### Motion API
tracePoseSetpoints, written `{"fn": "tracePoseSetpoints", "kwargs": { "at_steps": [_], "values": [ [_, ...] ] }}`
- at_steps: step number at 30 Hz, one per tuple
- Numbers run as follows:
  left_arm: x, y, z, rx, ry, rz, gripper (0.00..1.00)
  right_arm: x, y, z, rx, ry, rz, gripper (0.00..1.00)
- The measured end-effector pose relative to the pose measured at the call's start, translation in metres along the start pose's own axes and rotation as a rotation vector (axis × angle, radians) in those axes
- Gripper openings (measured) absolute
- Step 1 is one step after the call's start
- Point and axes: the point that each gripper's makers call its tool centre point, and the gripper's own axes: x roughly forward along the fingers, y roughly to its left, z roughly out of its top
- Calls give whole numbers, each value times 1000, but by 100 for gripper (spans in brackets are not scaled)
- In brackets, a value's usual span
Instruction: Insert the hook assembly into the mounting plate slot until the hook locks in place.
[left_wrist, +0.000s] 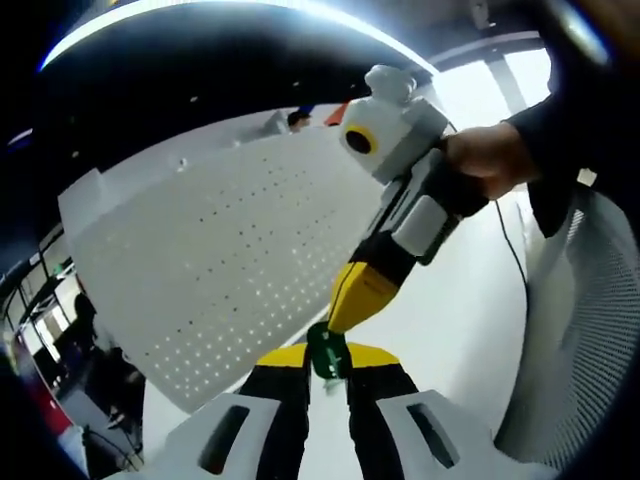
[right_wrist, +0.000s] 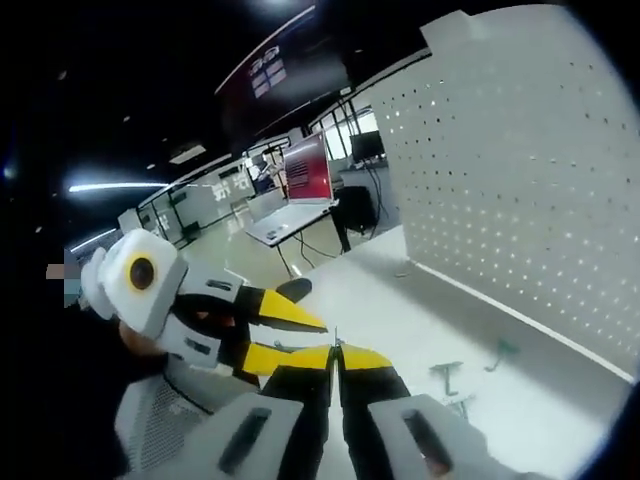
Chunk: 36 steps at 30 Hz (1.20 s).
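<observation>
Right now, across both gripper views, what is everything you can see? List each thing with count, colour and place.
Perforated mounting plate: one, white, upright on the table, also seen at the right of the right gripper view.
Hook piece: one, dark green, between the left gripper's jaw tips, with the right gripper's yellow tip touching it.
Loose hook parts: at least two, dark green, lying on the table near the plate's foot.
Table: one, white, under everything.
Mesh chair back: one, white, right edge of the left gripper view.
Desk with red screen: one, far background.
Left gripper: black and yellow, shut on the hook piece.
Right gripper: black and yellow, jaws together.
Person's hand: one, holding the right gripper.
</observation>
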Motion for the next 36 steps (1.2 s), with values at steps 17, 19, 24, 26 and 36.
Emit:
{"fn": "tracePoseSetpoints", "kwargs": {
  "at_steps": [17, 19, 24, 26, 36],
  "values": [
    [-1, -2, 4, 13, -22, -17, 7, -5, 6, 5, 43, -28, -19, 0],
    [-1, -3, 4, 17, -24, -19, 7, -5, 7, 4, 45, -27, -21, 0],
    [-1, -2, 4, 16, -26, -21, 5, -4, 7, 4, 48, -28, -25, 0],
    [-1, -2, 3, 16, -25, -22, 5, -4, 8, 4, 46, -27, -27, 0],
    [-1, 0, 4, -13, -32, -15, 3, -3, 8, 6, 25, -27, -31, 0]
  ]
}}
